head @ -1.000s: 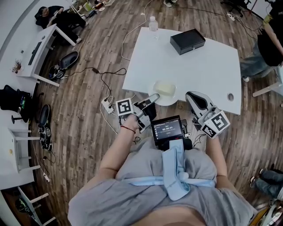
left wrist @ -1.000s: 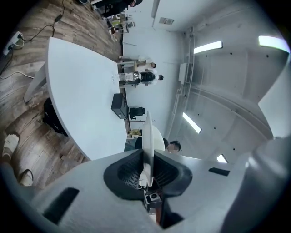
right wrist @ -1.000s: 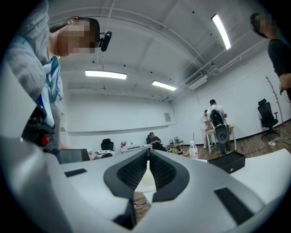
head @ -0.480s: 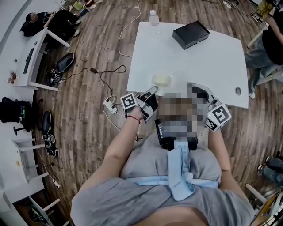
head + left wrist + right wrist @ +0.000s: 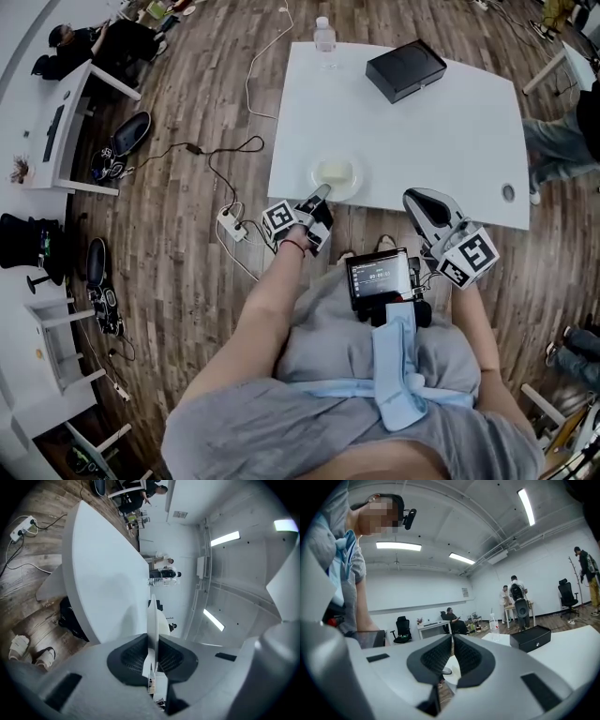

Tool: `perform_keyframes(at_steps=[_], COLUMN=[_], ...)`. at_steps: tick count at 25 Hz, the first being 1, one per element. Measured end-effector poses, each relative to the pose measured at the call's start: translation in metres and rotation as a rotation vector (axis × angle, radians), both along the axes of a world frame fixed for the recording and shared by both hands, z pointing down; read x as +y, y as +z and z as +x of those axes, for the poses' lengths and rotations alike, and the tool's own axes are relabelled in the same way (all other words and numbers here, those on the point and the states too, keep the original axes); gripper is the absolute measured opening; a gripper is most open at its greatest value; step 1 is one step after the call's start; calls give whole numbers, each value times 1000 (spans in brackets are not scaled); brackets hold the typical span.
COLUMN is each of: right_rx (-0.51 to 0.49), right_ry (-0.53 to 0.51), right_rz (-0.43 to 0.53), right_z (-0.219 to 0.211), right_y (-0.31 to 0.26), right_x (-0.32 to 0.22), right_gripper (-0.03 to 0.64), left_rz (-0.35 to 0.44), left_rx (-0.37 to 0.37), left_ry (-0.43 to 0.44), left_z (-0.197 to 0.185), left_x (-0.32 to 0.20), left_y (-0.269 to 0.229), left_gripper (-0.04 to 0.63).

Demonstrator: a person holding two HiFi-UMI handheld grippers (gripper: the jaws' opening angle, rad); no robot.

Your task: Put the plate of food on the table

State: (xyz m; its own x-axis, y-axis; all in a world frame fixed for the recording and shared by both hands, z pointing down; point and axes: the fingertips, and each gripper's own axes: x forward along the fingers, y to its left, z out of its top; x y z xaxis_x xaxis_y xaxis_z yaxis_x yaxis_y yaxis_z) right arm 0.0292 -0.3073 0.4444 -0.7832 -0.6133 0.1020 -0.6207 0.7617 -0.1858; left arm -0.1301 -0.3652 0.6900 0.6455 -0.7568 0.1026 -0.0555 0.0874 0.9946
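Far left on the wood floor [image 5: 178, 246]: a white desk [image 5: 75, 103] with a pair of black shoes [image 5: 141, 129] beside it. A white power strip [image 5: 230, 222] with a black cable lies just short of the tabletop's near-left corner.

My left tool [image 5: 321, 194] is clamped on the near rim of the plate [image 5: 337, 178]. In the left gripper view the rim runs edge-on straight between the two pads. Both pads press on it, so the tool is open only by the rim's thickness.

Plate: white, round, shallow. In it is one pale yellow block of food [image 5: 337, 171], sitting about centre. The plate is over the near edge of the white tabletop [image 5: 441, 141], left of middle. I can't tell whether its base touches the surface or hangs just above it.

Far edge of the tabletop: a clear plastic bottle [image 5: 324, 39], upright, white cap, fill level not readable. Right of it, well apart from the plate, is a black box [image 5: 405, 68], lid closed, contents hidden.

A lit screen [image 5: 379, 277] is strapped at my chest, between the two tools.

My right tool [image 5: 418, 200] is off the near edge of the tabletop, right of the plate and apart from it. In the right gripper view the pads meet at the tips with nothing between them. It is closed and empty.
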Motion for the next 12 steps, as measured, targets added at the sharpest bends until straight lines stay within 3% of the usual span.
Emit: perform_keyframes(at_steps=[6, 12], right_rx=[-6, -15], right_ry=[-7, -3], right_rz=[-11, -24], right_z=[1, -10], right_y=[5, 16], right_x=[0, -37], right_gripper=[34, 34], left_rz=[-30, -43], left_rx=[-25, -27], left_ry=[8, 18], left_z=[3, 4], left_x=[2, -9], left_y=[13, 17], left_gripper=[46, 46])
